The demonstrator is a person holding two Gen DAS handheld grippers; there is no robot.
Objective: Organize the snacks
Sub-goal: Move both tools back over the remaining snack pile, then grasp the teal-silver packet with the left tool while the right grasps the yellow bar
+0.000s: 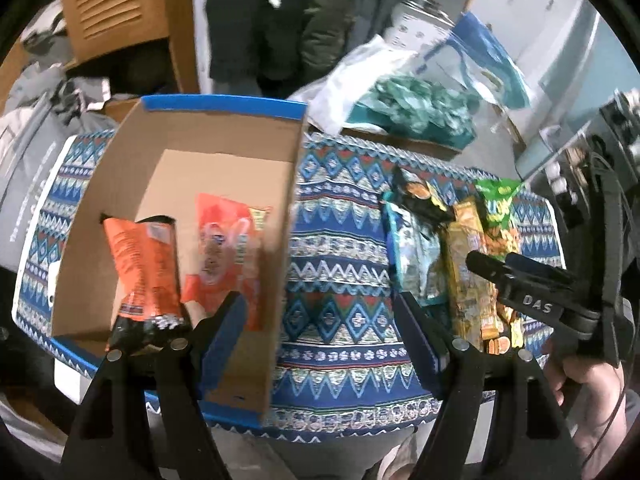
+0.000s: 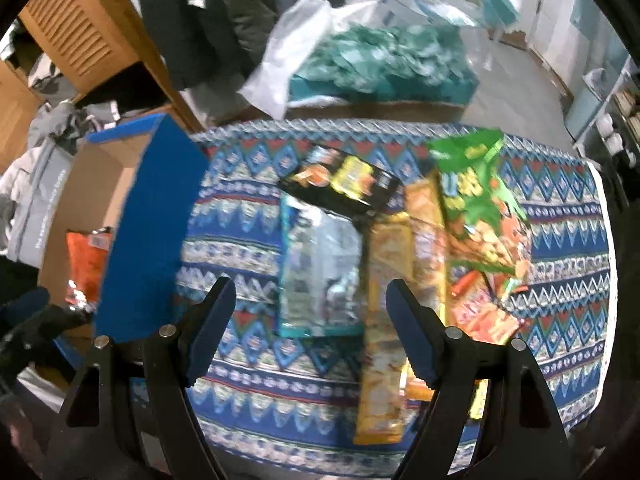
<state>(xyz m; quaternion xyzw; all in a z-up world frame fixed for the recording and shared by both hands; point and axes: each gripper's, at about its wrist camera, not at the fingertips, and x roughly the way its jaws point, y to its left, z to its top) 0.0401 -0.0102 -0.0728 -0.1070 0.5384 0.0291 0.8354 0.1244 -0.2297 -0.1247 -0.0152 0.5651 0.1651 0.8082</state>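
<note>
A blue-edged cardboard box (image 1: 208, 136) stands on the patterned tablecloth (image 1: 340, 240) and holds an orange packet (image 1: 144, 264) and a red-orange packet (image 1: 228, 240). My left gripper (image 1: 320, 320) is open and empty at the box's right wall. A pile of snacks lies to the right: a silver-teal bag (image 2: 320, 272), a black packet (image 2: 344, 188), a yellow bar pack (image 2: 384, 320) and a green bag (image 2: 476, 200). My right gripper (image 2: 308, 312) is open and empty just above the silver-teal bag and yellow pack. It also shows in the left wrist view (image 1: 480, 264).
A teal heap (image 2: 384, 60) and a white plastic bag (image 2: 288, 48) lie beyond the table's far edge. A wooden cabinet (image 2: 76, 28) stands at the back left. Dark coats (image 1: 260, 20) hang behind. Shelving (image 2: 616, 120) is at the right.
</note>
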